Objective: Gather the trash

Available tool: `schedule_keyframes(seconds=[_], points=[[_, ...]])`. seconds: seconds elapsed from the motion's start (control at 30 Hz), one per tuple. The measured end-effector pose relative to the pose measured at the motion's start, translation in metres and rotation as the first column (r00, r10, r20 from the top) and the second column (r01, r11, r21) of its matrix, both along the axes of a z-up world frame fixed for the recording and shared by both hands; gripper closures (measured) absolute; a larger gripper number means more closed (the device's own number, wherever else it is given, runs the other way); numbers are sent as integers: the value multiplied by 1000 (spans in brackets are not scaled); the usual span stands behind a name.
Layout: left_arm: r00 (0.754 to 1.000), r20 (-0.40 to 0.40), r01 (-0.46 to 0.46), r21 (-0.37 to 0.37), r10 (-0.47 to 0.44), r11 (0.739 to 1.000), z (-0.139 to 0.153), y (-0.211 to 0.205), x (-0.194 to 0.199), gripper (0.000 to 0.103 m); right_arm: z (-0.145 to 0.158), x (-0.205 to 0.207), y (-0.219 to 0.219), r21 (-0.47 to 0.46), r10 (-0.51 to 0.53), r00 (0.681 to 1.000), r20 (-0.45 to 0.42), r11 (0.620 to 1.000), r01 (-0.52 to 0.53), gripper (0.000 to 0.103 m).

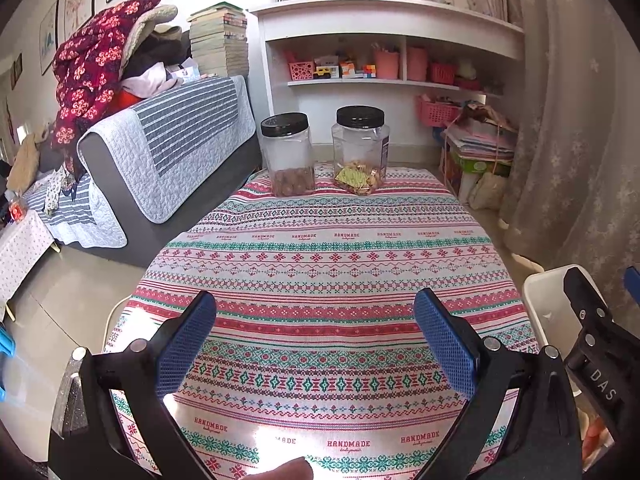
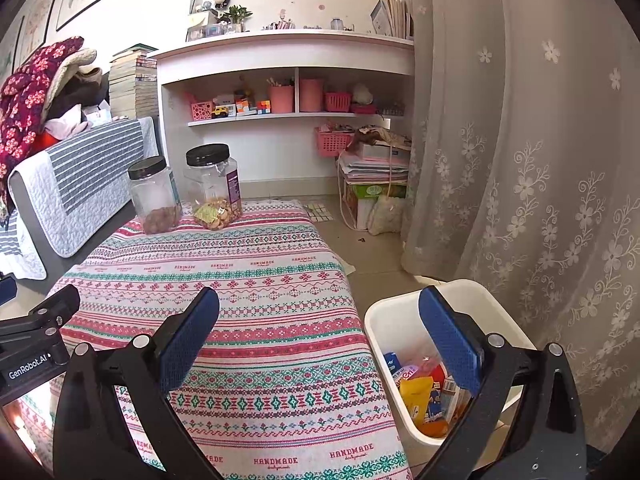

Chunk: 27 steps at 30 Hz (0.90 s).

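— Beside the surface (image 2: pixel 256 280), on the floor at its right edge, where's the trash?
— Inside the white bin (image 2: pixel 384 320), wrappers (image 2: pixel 420 392) piled at the bottom.
— And each hand-held gripper?
— Left hand-held gripper (image 1: pixel 316 340) and right hand-held gripper (image 2: pixel 320 336) both spread apart, holding nothing. Two jars (image 1: pixel 360 148) stand at the far end.

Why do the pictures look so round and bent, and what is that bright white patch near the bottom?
Both wrist views use fisheye lenses, so the shelf and tablecloth bulge and the corners go black. In the left wrist view, light washes out the near tablecloth edge; in the right wrist view, a smaller glare sits at the lower left.
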<state>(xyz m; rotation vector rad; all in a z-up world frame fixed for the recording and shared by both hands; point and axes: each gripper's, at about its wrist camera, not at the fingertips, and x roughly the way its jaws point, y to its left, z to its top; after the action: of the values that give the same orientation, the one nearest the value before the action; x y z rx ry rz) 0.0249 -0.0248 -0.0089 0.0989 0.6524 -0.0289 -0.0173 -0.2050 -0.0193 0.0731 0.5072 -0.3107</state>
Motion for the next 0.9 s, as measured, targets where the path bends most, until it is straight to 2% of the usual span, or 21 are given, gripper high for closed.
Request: schedule_keyframes(seconds=[0.9], points=[[999,-32,-7,16,7,1000,-7,-3,7,7,-1,0,-6,19,3,1000,-30,1000,-2,7]])
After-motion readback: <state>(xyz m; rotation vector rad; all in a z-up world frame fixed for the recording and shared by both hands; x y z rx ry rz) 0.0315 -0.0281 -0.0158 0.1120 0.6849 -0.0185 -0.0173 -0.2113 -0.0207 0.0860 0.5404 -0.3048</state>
